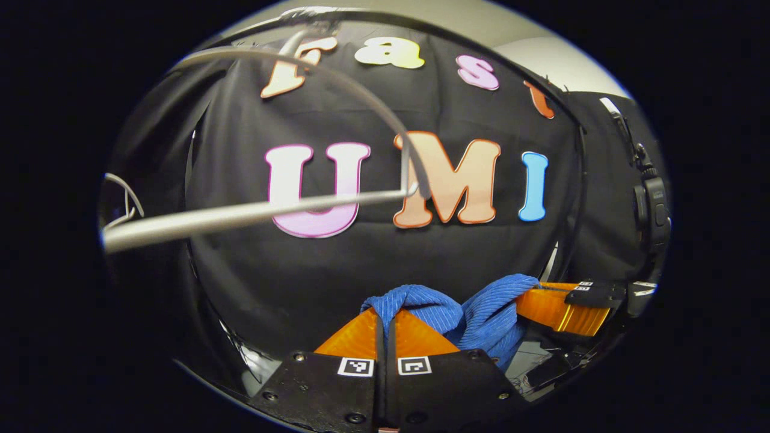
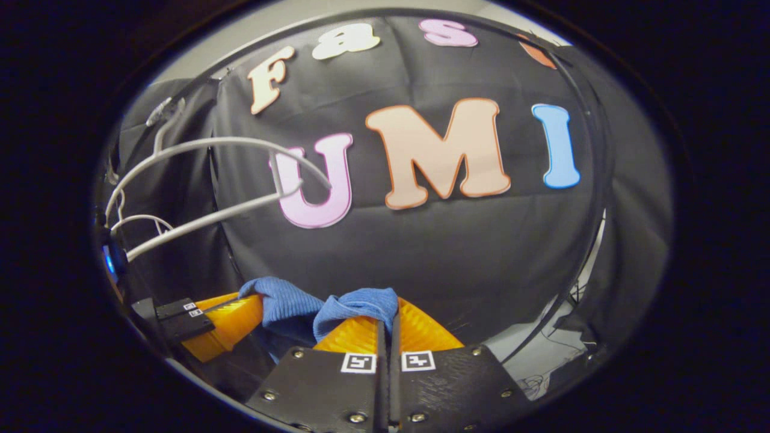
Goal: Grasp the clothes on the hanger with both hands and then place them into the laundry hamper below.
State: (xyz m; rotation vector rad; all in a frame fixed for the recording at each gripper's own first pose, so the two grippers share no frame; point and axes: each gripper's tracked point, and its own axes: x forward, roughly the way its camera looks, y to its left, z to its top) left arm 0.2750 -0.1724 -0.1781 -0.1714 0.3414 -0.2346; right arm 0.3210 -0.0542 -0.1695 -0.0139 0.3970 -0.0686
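A blue ribbed cloth (image 1: 481,313) is stretched between the two grippers, below the hanger. My left gripper (image 1: 387,313) is shut on one bunched end of it at the bottom of the left gripper view. The right gripper (image 1: 524,300) pinches the other end farther right. In the right gripper view, my right gripper (image 2: 390,308) is shut on the cloth (image 2: 289,307), and the left gripper (image 2: 249,307) holds it at the lower left. The grey hanger (image 1: 240,211) hangs bare above, its lower bar (image 2: 210,218) slanting up to the right.
The booth's black cloth wall (image 1: 373,264) stands close behind everything. A black device (image 1: 652,207) hangs on the wall at the right edge of the left gripper view. A pale strip of floor (image 2: 541,355) shows under the wall's hem.
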